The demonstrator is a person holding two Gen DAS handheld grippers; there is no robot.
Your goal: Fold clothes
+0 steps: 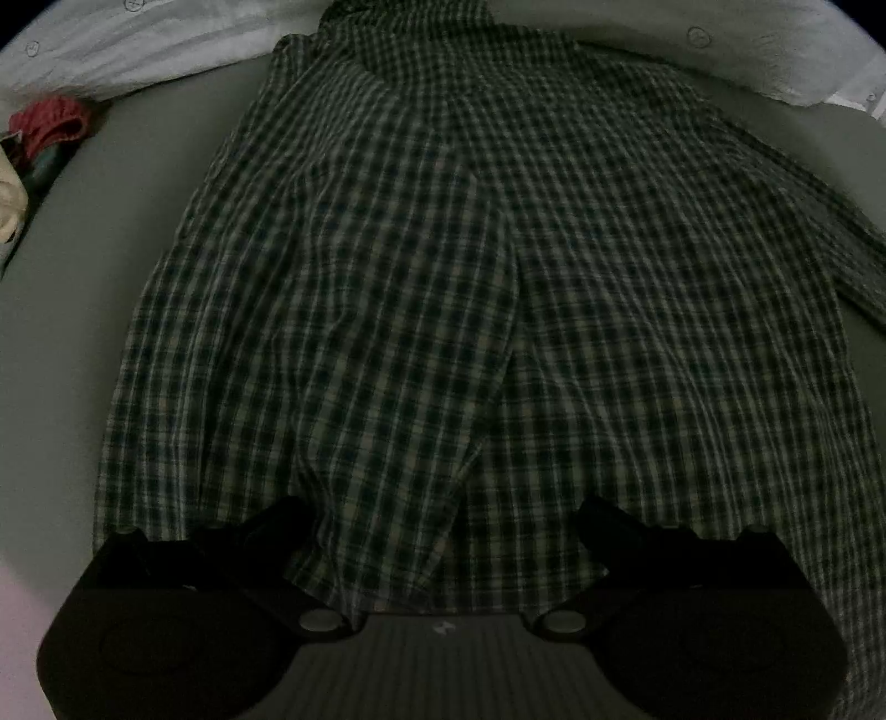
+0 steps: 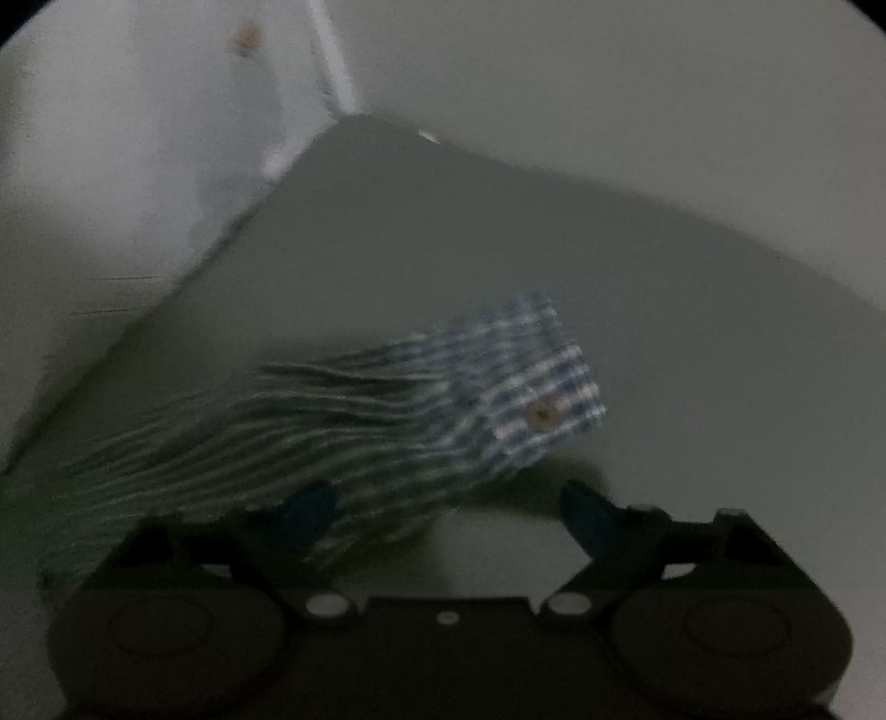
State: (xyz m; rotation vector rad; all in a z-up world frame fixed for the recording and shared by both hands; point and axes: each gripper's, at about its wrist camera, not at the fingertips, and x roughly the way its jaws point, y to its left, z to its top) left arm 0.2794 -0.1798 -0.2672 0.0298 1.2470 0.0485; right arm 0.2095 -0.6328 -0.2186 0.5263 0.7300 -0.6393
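Note:
A dark green checked shirt (image 1: pixel 470 288) lies spread flat on a grey surface (image 1: pixel 61 332), collar end far from me. My left gripper (image 1: pixel 443 520) stands open just above the shirt's near hem, with cloth showing between its black fingers (image 1: pixel 277 526). In the right wrist view a checked sleeve (image 2: pixel 310 426) stretches across the grey surface (image 2: pixel 554 249), ending in a cuff (image 2: pixel 531 387) with a brown button (image 2: pixel 541 414). My right gripper (image 2: pixel 448 509) is open over the sleeve; its left blue-tipped finger (image 2: pixel 304 509) overlaps the cloth, and the right finger (image 2: pixel 587 512) is over bare surface.
White bedding (image 1: pixel 166 50) runs along the far edge behind the shirt. A red knitted item (image 1: pixel 52 124) and other small things sit at the far left edge. In the right wrist view pale cloth with a brown button (image 2: pixel 246 36) stands at the left and a plain wall (image 2: pixel 637 99) behind.

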